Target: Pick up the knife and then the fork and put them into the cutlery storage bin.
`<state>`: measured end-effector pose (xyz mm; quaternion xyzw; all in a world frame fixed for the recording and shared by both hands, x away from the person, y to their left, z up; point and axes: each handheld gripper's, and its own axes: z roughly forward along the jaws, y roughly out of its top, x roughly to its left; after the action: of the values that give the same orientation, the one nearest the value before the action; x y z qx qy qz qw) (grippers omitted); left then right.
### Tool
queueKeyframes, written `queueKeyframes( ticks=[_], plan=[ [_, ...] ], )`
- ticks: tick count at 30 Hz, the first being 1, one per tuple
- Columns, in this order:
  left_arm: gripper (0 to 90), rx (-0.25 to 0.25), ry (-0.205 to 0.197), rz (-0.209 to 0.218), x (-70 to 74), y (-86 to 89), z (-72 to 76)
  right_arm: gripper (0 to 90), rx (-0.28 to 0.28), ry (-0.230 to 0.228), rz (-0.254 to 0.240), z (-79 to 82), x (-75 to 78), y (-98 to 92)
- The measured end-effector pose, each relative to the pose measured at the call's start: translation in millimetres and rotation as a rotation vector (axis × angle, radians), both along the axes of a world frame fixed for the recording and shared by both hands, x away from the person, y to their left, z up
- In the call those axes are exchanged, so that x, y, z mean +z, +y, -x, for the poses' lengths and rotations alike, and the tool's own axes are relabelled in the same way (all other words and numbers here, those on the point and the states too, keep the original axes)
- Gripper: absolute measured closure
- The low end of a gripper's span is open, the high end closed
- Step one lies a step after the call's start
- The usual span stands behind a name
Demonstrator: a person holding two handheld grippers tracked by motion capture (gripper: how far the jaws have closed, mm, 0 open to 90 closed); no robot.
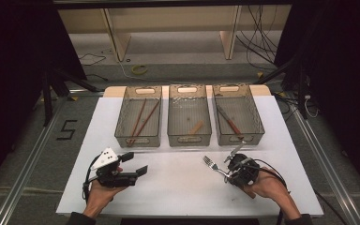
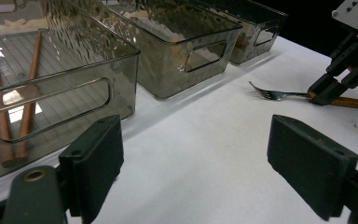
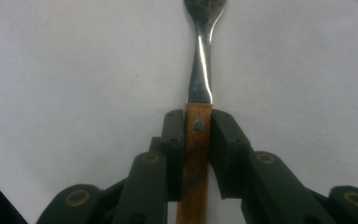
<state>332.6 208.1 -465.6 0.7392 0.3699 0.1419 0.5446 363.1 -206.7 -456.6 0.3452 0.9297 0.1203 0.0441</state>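
Right gripper (image 3: 198, 140) clamped on the fork's (image 3: 200, 65) wooden handle, pads seemingly pressing both sides; fork low over the white table (image 1: 178, 187), before the middle bin (image 1: 189, 133). Left gripper (image 2: 196, 163) spread wide, nothing between.

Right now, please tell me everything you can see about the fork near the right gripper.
The fork has a shiny metal head and neck and a brown wooden handle with two small rivets. It lies flat on the white table, in front of the three bins, tines pointing away from the right gripper. That gripper's black jaws stand on both sides of the handle, just behind the metal neck, and press against it. Nothing else touches the fork.
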Motion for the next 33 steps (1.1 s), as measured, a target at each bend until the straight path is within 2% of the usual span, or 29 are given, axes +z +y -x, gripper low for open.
queueKeyframes(
  ticks=[3, 9, 16, 33],
  plan=[
    [17.8, 0.0, 0.0, -0.001, 0.0, 0.0, 0.0, 77.7, 0.001, -0.003, 0.0, -0.2, 0.2, -0.1],
    [17.8, 0.001, 0.0, -0.001, -0.1, 0.3, -0.2, 77.9, 0.0, -0.015, -0.035, -1.3, 4.8, -4.1],
    [17.9, 0.001, 0.0, 0.0, 0.1, 0.3, -0.1, 78.0, 0.005, -0.057, -0.088, 0.0, 15.3, -6.4],
    [17.8, 0.003, -0.001, 0.0, -0.3, 0.1, -0.5, 78.0, -0.036, -0.144, -0.206, -8.5, 41.6, -17.6]
  ],
)
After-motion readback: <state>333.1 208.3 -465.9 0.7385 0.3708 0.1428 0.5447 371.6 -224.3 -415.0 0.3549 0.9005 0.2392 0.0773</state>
